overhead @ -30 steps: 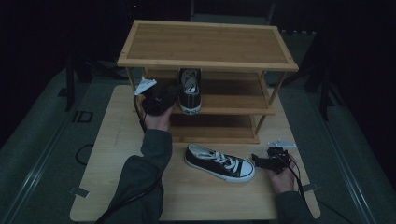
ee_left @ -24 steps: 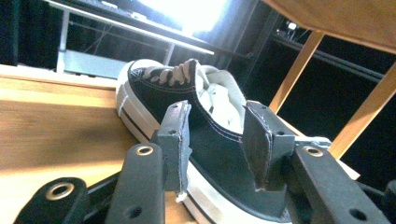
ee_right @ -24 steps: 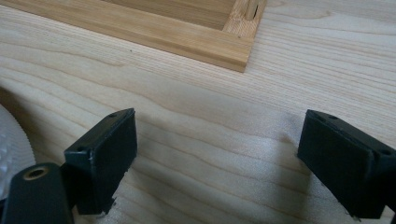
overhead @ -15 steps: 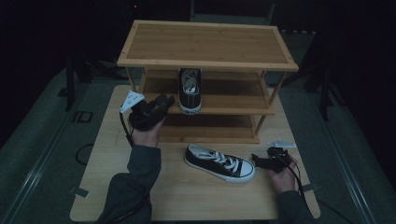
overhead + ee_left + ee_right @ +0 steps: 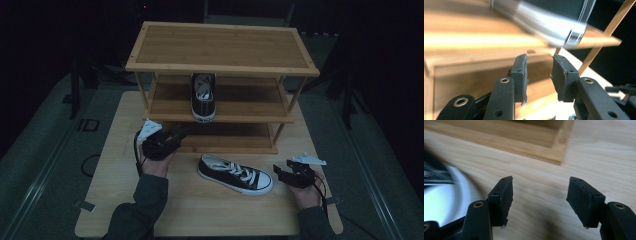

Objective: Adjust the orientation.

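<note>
A black sneaker with white sole [image 5: 203, 97] stands on the middle shelf of a wooden three-tier shoe rack [image 5: 220, 67], toe toward me. Its blurred sole [image 5: 544, 22] passes above the left jaws in the left gripper view. A matching sneaker [image 5: 235, 174] lies on the table in front of the rack, its toe pointing right. My left gripper [image 5: 177, 136] hovers open and holds nothing at the rack's lower left, just left of the table sneaker; its jaws [image 5: 539, 60] stand apart. My right gripper [image 5: 280, 172] is open just right of that sneaker's toe [image 5: 439, 202], jaws [image 5: 540, 182] wide over bare wood.
The light wooden table [image 5: 125, 200] carries the rack at its back half. The rack's bottom frame [image 5: 544, 147] lies just beyond the right jaws. Dark floor and black stands surround the table.
My left gripper has drawn back from the sneaker on the middle shelf, coming down and toward me. The right gripper and both sneakers stay where they were.
</note>
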Demonstrator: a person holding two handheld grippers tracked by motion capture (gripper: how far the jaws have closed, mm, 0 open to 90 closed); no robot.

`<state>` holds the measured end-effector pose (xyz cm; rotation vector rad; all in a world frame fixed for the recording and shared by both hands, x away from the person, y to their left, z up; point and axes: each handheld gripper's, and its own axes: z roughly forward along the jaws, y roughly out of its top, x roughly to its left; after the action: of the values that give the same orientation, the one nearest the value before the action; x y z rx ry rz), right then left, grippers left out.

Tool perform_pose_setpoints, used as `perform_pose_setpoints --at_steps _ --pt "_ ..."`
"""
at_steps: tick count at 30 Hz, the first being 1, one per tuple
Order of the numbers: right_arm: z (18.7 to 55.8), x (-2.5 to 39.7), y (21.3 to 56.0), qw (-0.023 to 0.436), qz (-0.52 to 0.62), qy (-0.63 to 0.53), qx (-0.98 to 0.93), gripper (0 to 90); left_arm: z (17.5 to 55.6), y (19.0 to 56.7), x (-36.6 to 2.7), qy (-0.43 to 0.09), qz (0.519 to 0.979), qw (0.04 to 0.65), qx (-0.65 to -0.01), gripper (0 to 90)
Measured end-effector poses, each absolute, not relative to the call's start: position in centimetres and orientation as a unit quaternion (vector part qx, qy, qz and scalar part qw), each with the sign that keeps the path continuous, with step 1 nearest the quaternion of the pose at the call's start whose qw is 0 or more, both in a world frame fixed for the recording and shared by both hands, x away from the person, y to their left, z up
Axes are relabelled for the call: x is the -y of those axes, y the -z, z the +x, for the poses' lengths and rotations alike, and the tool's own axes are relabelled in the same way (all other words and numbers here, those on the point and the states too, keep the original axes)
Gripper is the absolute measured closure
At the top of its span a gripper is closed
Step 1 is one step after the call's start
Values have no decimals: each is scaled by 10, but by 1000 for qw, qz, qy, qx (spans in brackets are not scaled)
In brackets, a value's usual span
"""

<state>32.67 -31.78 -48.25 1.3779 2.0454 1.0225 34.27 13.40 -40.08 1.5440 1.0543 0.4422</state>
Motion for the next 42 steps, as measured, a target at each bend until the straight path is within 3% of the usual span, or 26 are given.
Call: perform_pose_setpoints --at_steps 14,27,42 --pt "277 295 467 196 425 -422 -777 271 354 474 -113 -147 712 493 -477 651" --pt "267 279 484 199 406 -360 -816 181 353 495 -101 -106 734 470 -478 648" --pt "291 297 483 231 480 -353 -769 284 308 496 -92 -61 748 471 -463 673"
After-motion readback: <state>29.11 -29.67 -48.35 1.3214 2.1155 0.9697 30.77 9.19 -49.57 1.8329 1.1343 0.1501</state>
